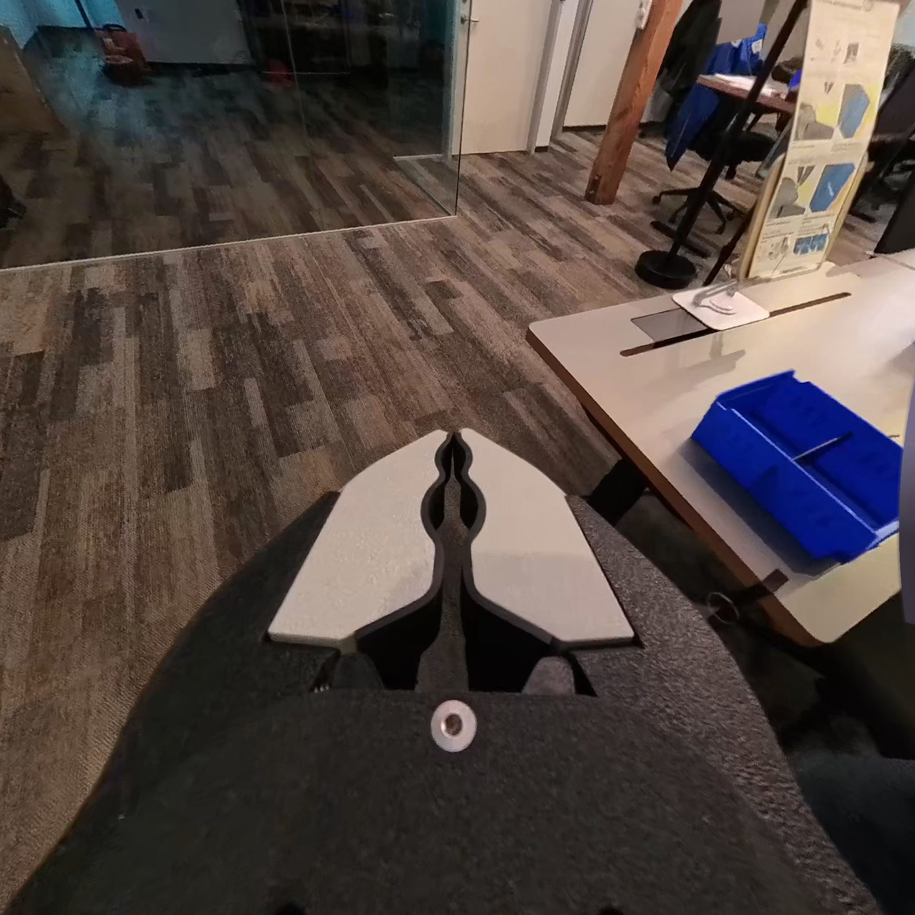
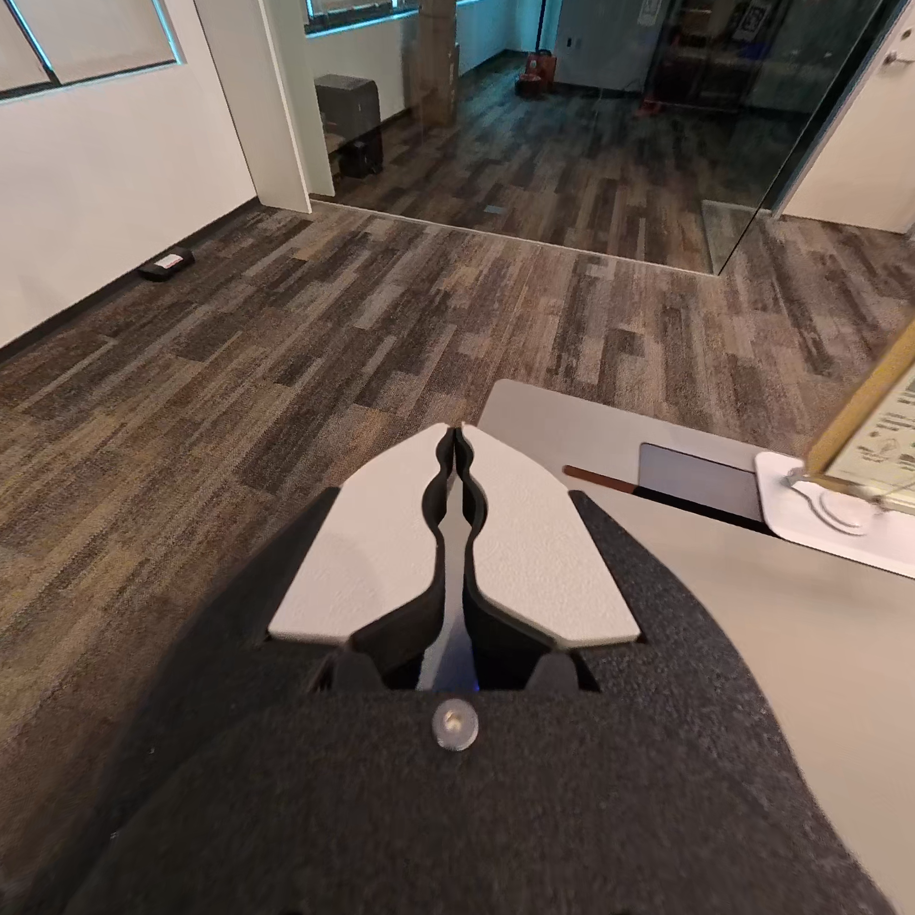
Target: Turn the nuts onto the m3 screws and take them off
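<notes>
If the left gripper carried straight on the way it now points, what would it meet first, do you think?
Probably nothing close: the left gripper, shut and empty, points past the table and its blue bin, out over the carpeted floor, though depth is unclear.

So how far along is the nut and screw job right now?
Nothing looks done. Both tongs, left and right, are shut and empty, pointing at the floor off the table. No nuts or screws show; the blue bin sits untouched. Everything is left.
</notes>
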Demonstrator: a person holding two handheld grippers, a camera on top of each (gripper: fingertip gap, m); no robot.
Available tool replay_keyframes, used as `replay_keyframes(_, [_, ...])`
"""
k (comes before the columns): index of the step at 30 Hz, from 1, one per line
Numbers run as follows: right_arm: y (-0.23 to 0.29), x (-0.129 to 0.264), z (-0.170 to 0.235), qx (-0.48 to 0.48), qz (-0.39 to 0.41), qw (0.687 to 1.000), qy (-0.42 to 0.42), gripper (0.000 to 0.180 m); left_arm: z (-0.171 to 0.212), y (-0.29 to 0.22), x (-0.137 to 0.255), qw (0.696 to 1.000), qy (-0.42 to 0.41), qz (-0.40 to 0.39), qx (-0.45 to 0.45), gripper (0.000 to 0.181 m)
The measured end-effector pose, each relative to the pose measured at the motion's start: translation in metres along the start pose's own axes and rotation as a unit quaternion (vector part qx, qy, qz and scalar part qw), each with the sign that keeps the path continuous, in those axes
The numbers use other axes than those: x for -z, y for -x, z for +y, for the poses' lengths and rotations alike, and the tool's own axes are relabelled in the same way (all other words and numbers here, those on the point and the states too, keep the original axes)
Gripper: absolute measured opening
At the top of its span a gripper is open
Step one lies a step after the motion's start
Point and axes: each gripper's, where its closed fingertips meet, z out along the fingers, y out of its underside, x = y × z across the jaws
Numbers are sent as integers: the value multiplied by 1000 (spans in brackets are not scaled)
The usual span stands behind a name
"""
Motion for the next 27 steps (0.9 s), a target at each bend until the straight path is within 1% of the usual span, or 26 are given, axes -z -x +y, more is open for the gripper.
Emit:
replay_keyframes(3, [13,-27,8,-13,-13,999,26,0,-15,20,-28,1000,3,12,-13,0])
replay_keyframes(5, [14,-44,13,-11,-5,999,32,0,-27,35,-51,1000,-1,22,-17,0])
replay_keyframes(10, [-8,-89,27,7,61,997,54,0,-53,86,-122,998,-7,10,-59,0])
replay_keyframes(12, [-16,-100,23,-3,73,996,56,0,-70,100,-156,997,-22,22,-73,0])
replay_keyframes(15, [-26,-107,15,-21,97,993,60,0,-101,107,-210,994,-56,59,-78,0])
replay_keyframes(17, [-35,-107,12,-26,132,988,69,0,-119,108,-246,990,-71,81,-89,0])
replay_keyframes(21, [-45,-106,7,-55,198,976,77,0,-139,100,-323,981,-73,144,-107,0])
replay_keyframes(24, [-49,-105,13,-83,263,956,94,1,-143,98,-379,974,-71,180,-116,0])
replay_keyframes(27, [-47,-105,28,-90,327,932,125,2,-132,106,-438,972,-55,191,-122,0])
